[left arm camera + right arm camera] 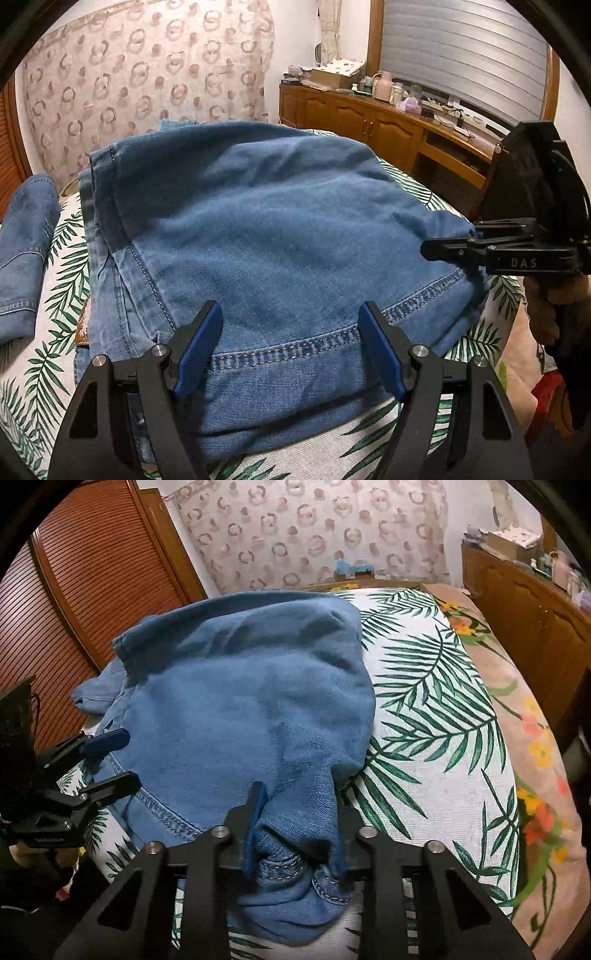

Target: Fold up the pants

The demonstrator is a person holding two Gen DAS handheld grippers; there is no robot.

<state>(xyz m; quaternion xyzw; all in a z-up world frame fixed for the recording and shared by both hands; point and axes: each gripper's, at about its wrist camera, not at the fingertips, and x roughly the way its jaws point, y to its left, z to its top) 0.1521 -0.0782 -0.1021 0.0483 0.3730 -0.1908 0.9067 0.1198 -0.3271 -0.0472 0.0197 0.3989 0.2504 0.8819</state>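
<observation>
Two grippers at the jeans, which lie folded on the leaf-print bedspread. My right gripper pinches a bunched hem corner at the jeans' near edge. My left gripper stands spread over the stitched hem, pads not pressing. Judgement: close left on the hem first, then lift both corners level so the fold stays square.

Bed, palm-leaf cover (floral blanket at frame right); folded jeans lying at frame centre-left.
</observation>
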